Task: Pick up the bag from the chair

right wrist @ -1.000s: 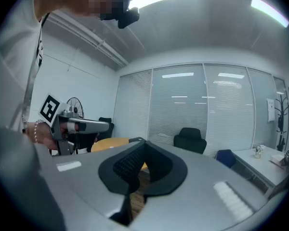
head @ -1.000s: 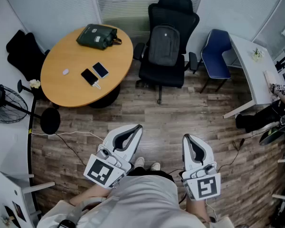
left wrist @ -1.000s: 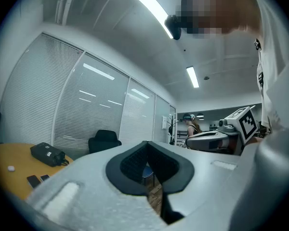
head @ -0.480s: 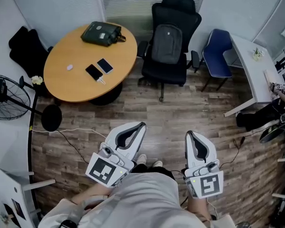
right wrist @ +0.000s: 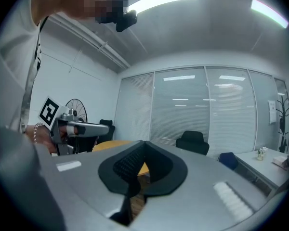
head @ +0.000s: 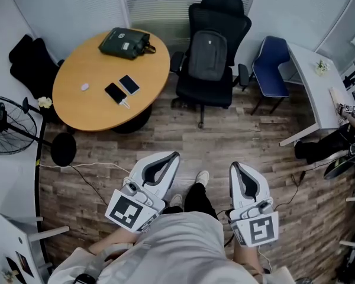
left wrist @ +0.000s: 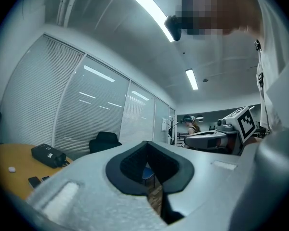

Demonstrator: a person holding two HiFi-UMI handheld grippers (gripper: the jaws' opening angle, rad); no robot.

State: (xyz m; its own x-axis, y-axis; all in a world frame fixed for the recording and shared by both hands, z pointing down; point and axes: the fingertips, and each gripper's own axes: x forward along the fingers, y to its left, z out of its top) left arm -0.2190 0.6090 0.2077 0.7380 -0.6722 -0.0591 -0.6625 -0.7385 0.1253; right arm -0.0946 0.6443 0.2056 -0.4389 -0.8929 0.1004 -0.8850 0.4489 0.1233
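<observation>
While both grippers hang low at the person's waist, the grey backpack (head: 207, 55) sits well apart from them. It is propped upright against the backrest of the black office chair (head: 220, 5), across the wooden floor (head: 225, 135).

The left gripper (head: 170, 157) has its jaws pressed together with nothing between them. In the head view its tip points toward the gap between the round table (head: 89, 108) and the office chair. The right gripper (head: 235, 168) is likewise closed and empty, and lies below the chair and slightly to its right in that view. A stretch of floor separates both tips from the chair's base.

A dark green bag (head: 125, 43) lies near the table's far edge, and two phones (head: 121, 90) lie nearer its middle. A blue chair (head: 269, 67) stands just right of the office chair.
</observation>
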